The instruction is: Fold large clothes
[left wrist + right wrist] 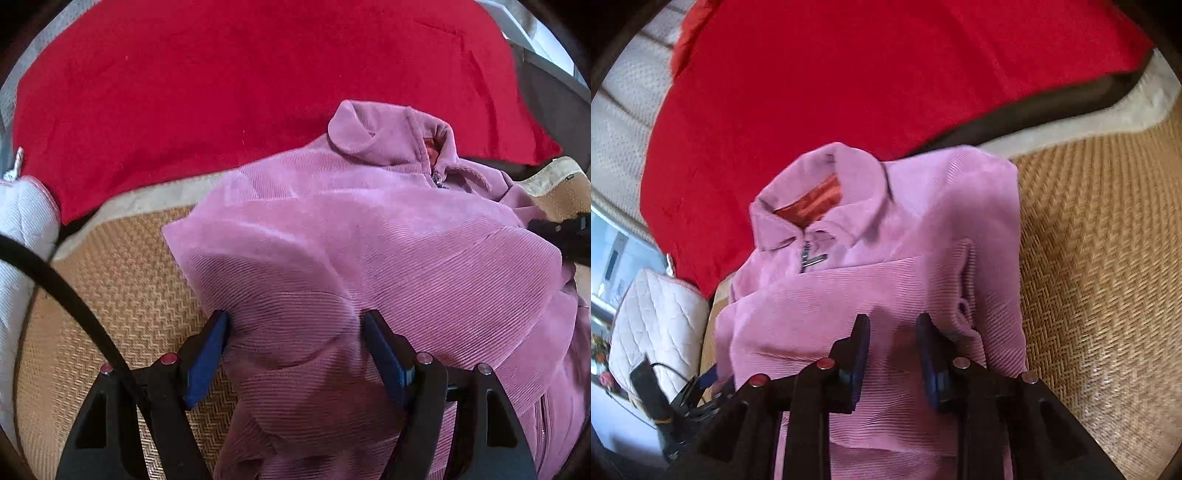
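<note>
Since the pink corduroy jacket (871, 266) is spread on the woven mat (1108, 258), collar at 12 o'clock, folding looks underway. A bulge of cloth is straddled by the wide-spread left gripper (295, 332), seemingly unpinched. The right gripper (892, 332) is parted narrowly, nothing gripped.

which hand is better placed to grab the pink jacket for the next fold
Left, probably. The left tool stands wide open with a raised fold of the pink jacket between its pads. The right tool hangs narrower over flat cloth.

Pink jacket (369, 240) hem cut off by bottom edge.
</note>
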`<state>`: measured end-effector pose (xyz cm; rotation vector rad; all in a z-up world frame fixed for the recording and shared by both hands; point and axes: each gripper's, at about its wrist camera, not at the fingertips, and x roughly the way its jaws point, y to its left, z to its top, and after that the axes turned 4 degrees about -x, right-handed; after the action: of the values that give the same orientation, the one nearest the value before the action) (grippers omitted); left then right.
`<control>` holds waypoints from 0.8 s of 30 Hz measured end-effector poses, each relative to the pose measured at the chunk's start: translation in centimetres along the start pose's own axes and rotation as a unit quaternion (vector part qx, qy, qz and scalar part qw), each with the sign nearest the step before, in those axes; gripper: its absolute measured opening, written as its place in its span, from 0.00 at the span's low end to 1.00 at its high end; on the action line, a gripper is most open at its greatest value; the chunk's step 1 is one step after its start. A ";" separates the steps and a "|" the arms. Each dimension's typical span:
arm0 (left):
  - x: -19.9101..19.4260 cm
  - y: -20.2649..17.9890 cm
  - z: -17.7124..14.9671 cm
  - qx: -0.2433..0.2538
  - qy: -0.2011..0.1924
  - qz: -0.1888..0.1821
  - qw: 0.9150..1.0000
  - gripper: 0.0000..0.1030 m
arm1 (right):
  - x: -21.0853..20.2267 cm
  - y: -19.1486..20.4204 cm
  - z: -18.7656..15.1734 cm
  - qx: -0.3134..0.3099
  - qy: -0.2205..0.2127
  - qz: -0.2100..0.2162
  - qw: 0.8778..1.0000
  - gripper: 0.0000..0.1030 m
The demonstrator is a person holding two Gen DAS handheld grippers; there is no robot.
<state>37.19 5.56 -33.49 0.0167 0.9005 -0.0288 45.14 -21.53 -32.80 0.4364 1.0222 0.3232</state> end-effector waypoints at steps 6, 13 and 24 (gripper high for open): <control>-1.4 -1.2 -0.3 0.023 -0.021 0.015 0.999 0.73 | -3.5 2.5 -0.5 -0.050 -0.037 0.066 0.996 0.30; -1.6 -1.9 -0.6 0.035 -0.030 0.034 0.998 0.73 | -0.1 5.4 -3.0 -0.111 0.017 0.045 0.993 0.30; -1.6 -2.1 -0.7 0.032 -0.043 0.039 0.998 0.73 | -2.0 5.8 -2.4 -0.109 -0.009 0.075 0.991 0.30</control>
<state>35.56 3.51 -32.65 0.1083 0.8116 0.0139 41.78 -16.89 -29.54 0.3189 0.9270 0.5596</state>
